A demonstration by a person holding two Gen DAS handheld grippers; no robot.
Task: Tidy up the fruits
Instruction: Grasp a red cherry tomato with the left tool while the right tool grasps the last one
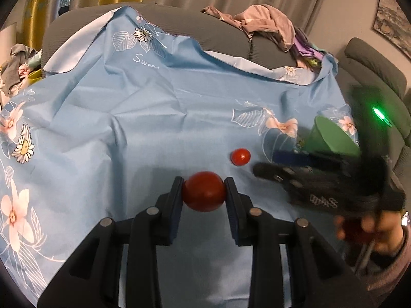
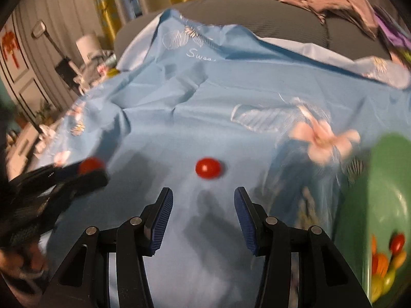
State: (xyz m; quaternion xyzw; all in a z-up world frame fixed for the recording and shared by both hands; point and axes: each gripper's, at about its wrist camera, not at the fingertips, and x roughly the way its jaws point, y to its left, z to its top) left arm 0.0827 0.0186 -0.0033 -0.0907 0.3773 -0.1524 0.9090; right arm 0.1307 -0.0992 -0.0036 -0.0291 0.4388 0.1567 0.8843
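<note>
With the left tool [image 1: 204, 192] clamped on the larger tomato [image 1: 204, 191], carry it level to the green bowl [image 2: 385, 205] at the cloth's right edge, while your right tool [image 2: 203, 202], jaws apart and empty, lines up on the small tomato [image 2: 208, 168] mid-cloth.

Red tomatoes [image 1: 204, 191], green bowl [image 2: 385, 192] (blue floral cloth [image 1: 154, 115]).

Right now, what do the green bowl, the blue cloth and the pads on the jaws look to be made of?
Green bowl: likely plastic, smooth with a soft sheen. Blue cloth: thin woven fabric, creased, printed with flowers. Pads: probably rubber, blue, finely ribbed, matte.
</note>
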